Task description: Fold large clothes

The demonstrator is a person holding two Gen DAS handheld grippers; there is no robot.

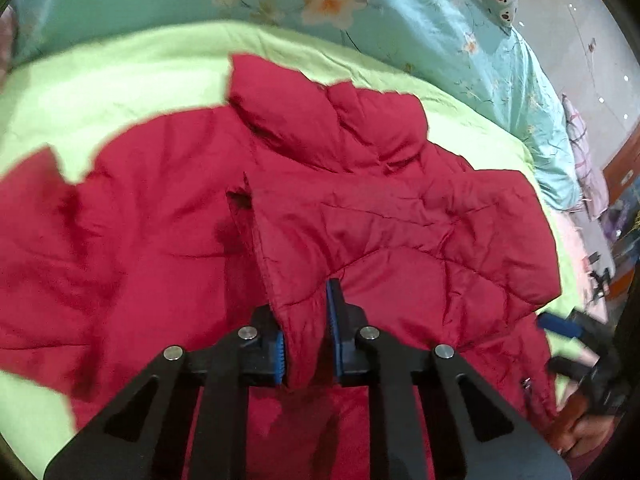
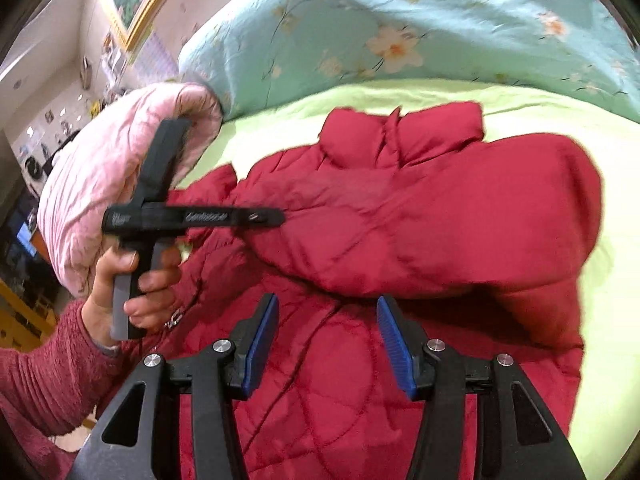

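Your red quilted jacket point(image 1: 360, 216) lies spread across the lime-green sheet point(image 1: 100, 80) in the middle of the bed, collar point(image 1: 320, 120) pointing toward the far side, where a teal floral duvet point(image 1: 400, 12) is heaped along the sheet's edge. One sleeve point(image 1: 420, 224) is folded over the body of the jacket, and its cuff end runs straight back into your left gripper point(image 1: 306, 344). That gripper's blue pads point(image 1: 331, 320) are pressed in on the cuff from both sides, so you have the sleeve pinched between them, fabric bunched in the narrow gap. In the right wrist view the same gripper point(image 2: 280, 216) reaches in from the left over the jacket point(image 2: 420, 220), with your left hand point(image 2: 136, 280) wrapped around its handle and a fuzzy maroon cuff at your wrist; the tip is motion-blurred there. Your right gripper point(image 2: 328, 336) hovers above the lower part of the jacket with its blue-padded fingers point(image 2: 260, 344) spread well apart and nothing between them; quilted red fabric shows through the gap. A pink quilted garment point(image 2: 112, 184) is bundled at the left edge of the bed, just beside the teal duvet and behind your left hand. Past it, a gold-framed picture point(image 2: 132, 0) hangs on the wall.
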